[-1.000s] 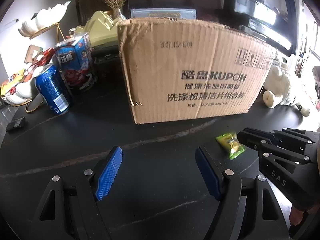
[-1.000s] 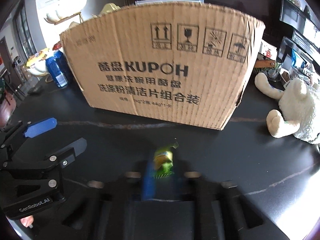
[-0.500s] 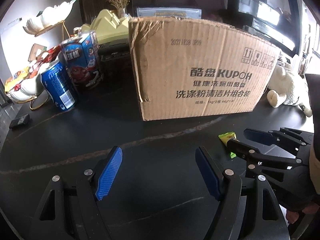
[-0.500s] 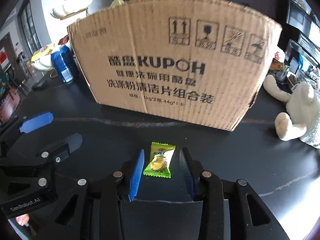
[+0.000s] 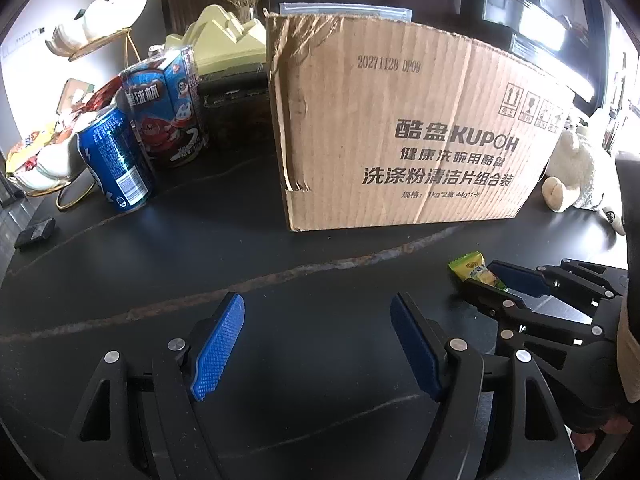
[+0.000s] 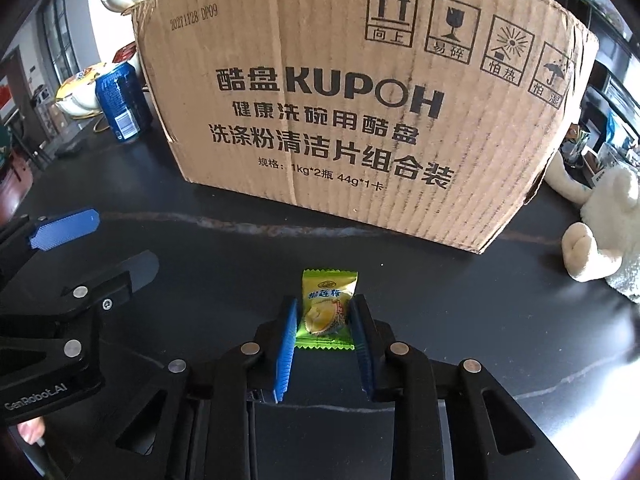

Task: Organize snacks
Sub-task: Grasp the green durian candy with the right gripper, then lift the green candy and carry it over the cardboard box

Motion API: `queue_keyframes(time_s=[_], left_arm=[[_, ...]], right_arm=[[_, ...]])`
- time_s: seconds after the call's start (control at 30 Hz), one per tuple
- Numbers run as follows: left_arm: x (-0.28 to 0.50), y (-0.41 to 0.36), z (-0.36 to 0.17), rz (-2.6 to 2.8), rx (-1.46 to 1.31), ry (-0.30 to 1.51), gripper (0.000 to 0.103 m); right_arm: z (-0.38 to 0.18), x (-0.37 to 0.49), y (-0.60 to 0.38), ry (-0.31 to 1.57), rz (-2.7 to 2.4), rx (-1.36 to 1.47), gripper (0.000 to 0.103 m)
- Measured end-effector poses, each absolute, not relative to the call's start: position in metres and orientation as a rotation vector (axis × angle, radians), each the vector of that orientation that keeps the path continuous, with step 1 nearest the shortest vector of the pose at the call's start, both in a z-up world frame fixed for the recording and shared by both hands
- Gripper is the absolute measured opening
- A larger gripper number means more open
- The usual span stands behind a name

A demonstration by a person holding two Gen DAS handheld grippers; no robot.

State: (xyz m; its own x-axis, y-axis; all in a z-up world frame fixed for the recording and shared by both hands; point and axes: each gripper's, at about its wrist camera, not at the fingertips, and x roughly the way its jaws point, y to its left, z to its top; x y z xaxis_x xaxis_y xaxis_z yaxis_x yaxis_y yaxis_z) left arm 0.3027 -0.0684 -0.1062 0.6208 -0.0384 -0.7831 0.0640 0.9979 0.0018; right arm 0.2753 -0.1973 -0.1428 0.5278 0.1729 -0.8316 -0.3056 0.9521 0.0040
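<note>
Snack packet [image 6: 326,312], green wrapper with a durian picture, lies flat on the black table [image 6: 460,320] in front of the cardboard box [image 6: 360,100], near the box's long printed face but apart from it.

Right gripper [image 6: 325,316]: jaws closing around the packet, blue pads [image 6: 286,344] at both its side edges, seemingly at or near contact; firm pinch not certain yet. Packet's far end pokes out past the fingertips.

Left gripper [image 5: 316,344]: spread wide, nothing between the pads, hanging over bare tabletop to the left of the right one.

Step in hand, by my reading: grasping the packet. Next would call for finishing the squeeze, lifting clear, then carrying it over the box's top rim, which stands tall.

Room: open tabletop between grippers and box. Blue can [image 5: 116,164] and blue snack carton [image 5: 168,108] crowd the far left side; plush toy [image 6: 600,232] sits to the right, well apart.
</note>
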Motion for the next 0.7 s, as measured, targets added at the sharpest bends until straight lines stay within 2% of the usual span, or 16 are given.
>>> queue_keyframes(time_s=[0.47,0.7], left_arm=[[0.292,-0.065,-0.070,-0.049,0.026,0.837,0.075],[0.286,-0.067,-0.033,-0.073,0.037,0.773,0.075]], right_arm=[[-0.088,0.256,-0.203,0.835,0.298,-0.096,0.028],[-0.048,0.247,-0.210,0.754,0.289,-0.062,0.028]])
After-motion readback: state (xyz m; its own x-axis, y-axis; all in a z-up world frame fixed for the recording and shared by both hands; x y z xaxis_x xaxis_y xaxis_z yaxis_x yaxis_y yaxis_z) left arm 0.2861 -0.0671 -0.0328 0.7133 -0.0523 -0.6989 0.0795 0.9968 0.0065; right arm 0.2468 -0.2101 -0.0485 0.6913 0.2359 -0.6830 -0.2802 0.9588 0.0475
